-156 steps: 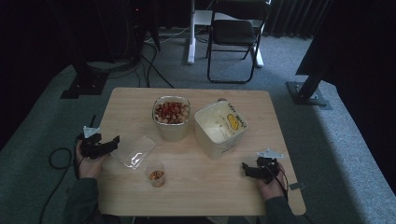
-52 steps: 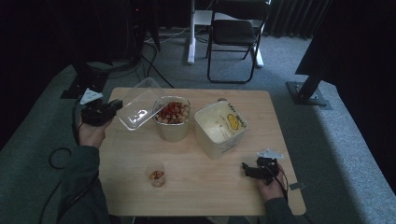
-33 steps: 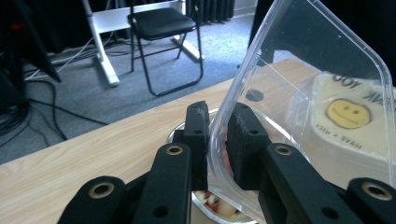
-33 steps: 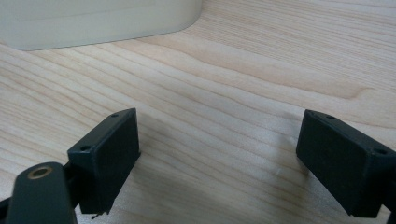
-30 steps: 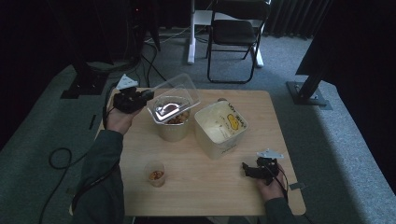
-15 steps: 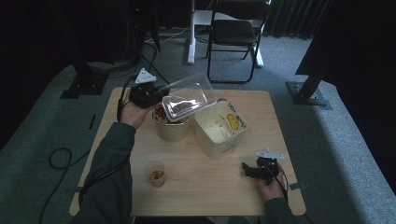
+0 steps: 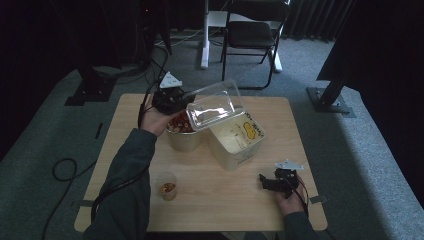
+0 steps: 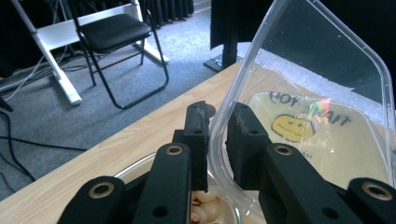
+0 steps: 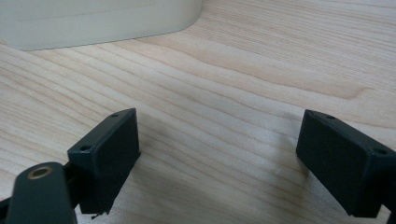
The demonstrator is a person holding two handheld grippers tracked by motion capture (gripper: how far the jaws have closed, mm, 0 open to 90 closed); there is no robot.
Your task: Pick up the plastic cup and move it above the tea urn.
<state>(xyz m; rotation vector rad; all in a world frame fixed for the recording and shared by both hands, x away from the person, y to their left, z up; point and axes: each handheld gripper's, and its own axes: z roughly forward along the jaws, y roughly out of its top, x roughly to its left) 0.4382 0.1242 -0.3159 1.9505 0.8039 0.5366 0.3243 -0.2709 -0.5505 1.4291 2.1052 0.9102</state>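
Observation:
My left gripper (image 7: 180,100) (image 8: 218,135) is shut on the edge of a clear plastic lid (image 7: 215,105) (image 8: 317,102), held tilted in the air above the round bowl of red and white food (image 7: 181,131) and the cream square tub (image 7: 237,137) with a yellow smiley face. Through the lid the left gripper view shows the tub's smiley (image 8: 292,127). The bowl's rim (image 8: 135,169) lies just below the jaws. My right gripper (image 7: 266,182) (image 9: 217,154) rests on the table near the front right, open and with nothing between its jaws. The tub's wall (image 9: 93,18) stands ahead of it.
A small clear cup (image 7: 167,186) with some red food stands near the table's front left. The wooden table (image 7: 110,165) has bare room at the left and front. A black folding chair (image 7: 252,35) and a white stand leg (image 7: 205,30) are on the floor beyond.
My left gripper carried the clear lid from the table's left side up and rightward. It now hangs over the bowl and tub. The right gripper has stayed still.

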